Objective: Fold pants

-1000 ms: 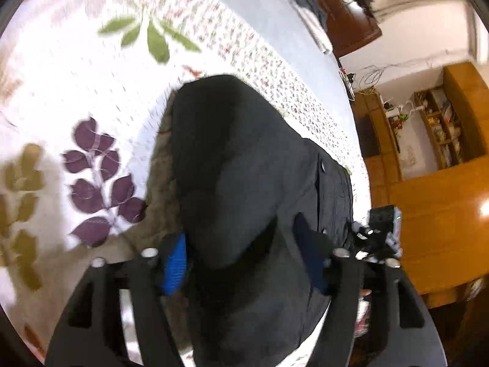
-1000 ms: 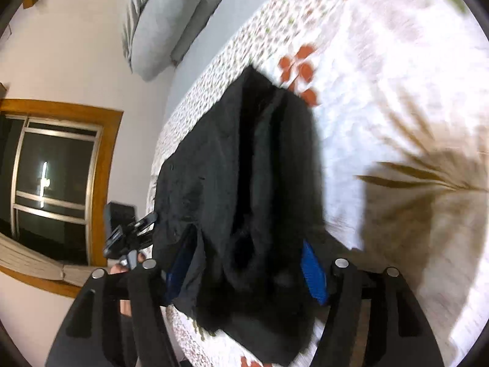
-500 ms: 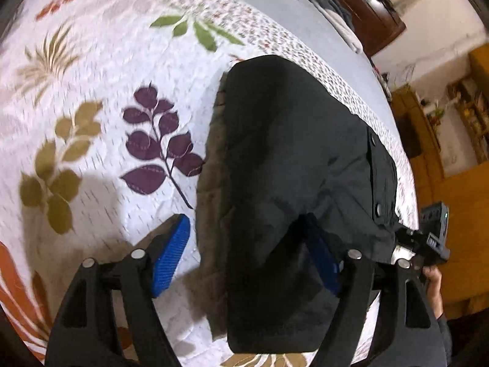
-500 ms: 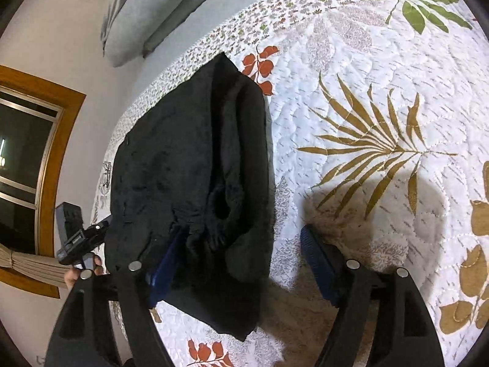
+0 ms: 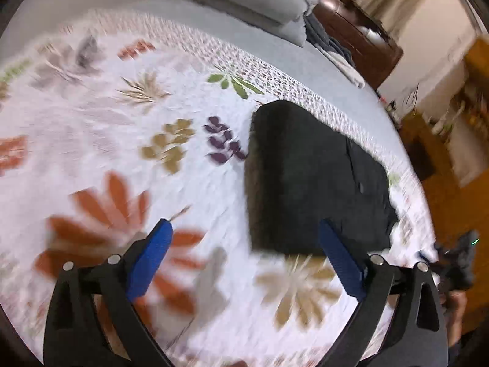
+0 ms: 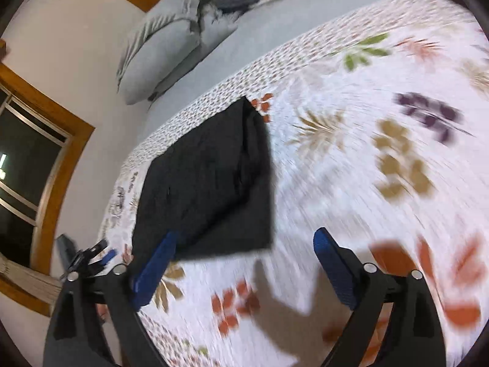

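Note:
The black pants (image 5: 308,177) lie folded into a compact rectangle on the floral quilt (image 5: 128,165), near the bed's edge. They also show in the right wrist view (image 6: 207,183). My left gripper (image 5: 244,244) is open and empty, raised above the quilt, with the pants ahead and to the right. My right gripper (image 6: 244,250) is open and empty, raised, with the pants ahead and to the left. Both views are blurred by motion.
Grey pillows (image 6: 165,52) lie at the head of the bed on a grey sheet (image 5: 214,27). A wood-framed window (image 6: 33,159) is on the wall at left. Dark wooden furniture (image 5: 360,36) stands beyond the bed.
Both grippers have let go of the pants and pulled back and up. The pants now lie flat and folded, farther from both cameras.

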A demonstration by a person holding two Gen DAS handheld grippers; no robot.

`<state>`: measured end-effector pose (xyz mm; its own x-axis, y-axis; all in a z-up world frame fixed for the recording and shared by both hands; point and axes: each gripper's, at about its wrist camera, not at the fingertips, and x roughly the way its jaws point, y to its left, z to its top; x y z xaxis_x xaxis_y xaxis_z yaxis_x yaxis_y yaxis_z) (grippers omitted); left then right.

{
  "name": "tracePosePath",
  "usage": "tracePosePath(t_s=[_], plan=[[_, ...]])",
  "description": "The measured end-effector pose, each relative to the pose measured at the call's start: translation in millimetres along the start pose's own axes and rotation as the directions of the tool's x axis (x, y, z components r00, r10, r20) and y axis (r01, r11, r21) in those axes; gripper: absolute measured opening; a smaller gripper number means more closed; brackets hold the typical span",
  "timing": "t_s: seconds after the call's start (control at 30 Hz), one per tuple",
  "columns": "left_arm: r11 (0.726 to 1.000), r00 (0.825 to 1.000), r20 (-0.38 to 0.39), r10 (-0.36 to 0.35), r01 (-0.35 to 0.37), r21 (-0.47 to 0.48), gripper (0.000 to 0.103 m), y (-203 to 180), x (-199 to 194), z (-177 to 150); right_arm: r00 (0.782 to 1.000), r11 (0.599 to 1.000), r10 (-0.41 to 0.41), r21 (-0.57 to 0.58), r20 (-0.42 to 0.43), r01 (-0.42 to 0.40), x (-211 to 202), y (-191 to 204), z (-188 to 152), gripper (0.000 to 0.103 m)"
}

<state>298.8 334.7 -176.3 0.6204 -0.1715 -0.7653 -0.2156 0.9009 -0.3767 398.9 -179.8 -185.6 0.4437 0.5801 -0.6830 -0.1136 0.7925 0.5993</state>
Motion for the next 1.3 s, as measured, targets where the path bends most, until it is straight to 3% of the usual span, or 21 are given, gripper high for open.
tracePosePath(t_s=[0.17, 0.27, 0.37, 0.5, 0.67, 0.83, 0.93, 1.3], plan=[[0.983, 0.984, 0.122, 0.131, -0.144, 0.110, 0.100, -18.1, -75.2, -53.2, 0.986, 0.989, -0.137, -0.051, 0.092, 0.142, -64.1, 18.1, -75.3, 0.099], [0.973, 0.968, 0.187, 0.165, -0.191, 0.128, 0.100, -33.0, -125.0, -88.0, 0.954, 0.959, -0.272, -0.048, 0.129, 0.280, -102.7, 28.3, -117.0, 0.099], [0.966, 0.954, 0.234, 0.185, -0.220, 0.134, 0.100, -52.6, -163.6, -115.4, 0.924, 0.942, -0.322, -0.025, 0.207, 0.333, -145.4, 42.3, -151.2, 0.099], [0.962, 0.940, 0.283, 0.188, -0.235, 0.141, 0.100, -86.1, -210.8, -147.5, 0.886, 0.909, -0.364, -0.097, 0.287, 0.405, -189.1, 75.2, -194.3, 0.099], [0.960, 0.939, 0.316, 0.136, -0.203, 0.191, 0.100, -130.6, -267.2, -187.1, 0.860, 0.875, -0.367, -0.182, 0.354, 0.448, -238.0, 127.8, -238.4, 0.099], [0.934, 0.934, 0.342, 0.108, -0.213, 0.286, 0.100, -169.4, -314.9, -227.3, 0.855, 0.862, -0.308, -0.259, 0.416, 0.437, -278.0, 173.9, -271.7, 0.099], [0.931, 0.922, 0.373, 0.104, -0.222, 0.290, 0.100, -181.3, -342.1, -246.8, 0.847, 0.850, -0.290, -0.288, 0.446, 0.442, -298.3, 198.9, -291.0, 0.099], [0.917, 0.907, 0.400, 0.132, -0.265, 0.298, 0.100, -207.5, -384.0, -285.2, 0.854, 0.838, -0.229, -0.352, 0.468, 0.418, -333.0, 245.8, -336.6, 0.099]])
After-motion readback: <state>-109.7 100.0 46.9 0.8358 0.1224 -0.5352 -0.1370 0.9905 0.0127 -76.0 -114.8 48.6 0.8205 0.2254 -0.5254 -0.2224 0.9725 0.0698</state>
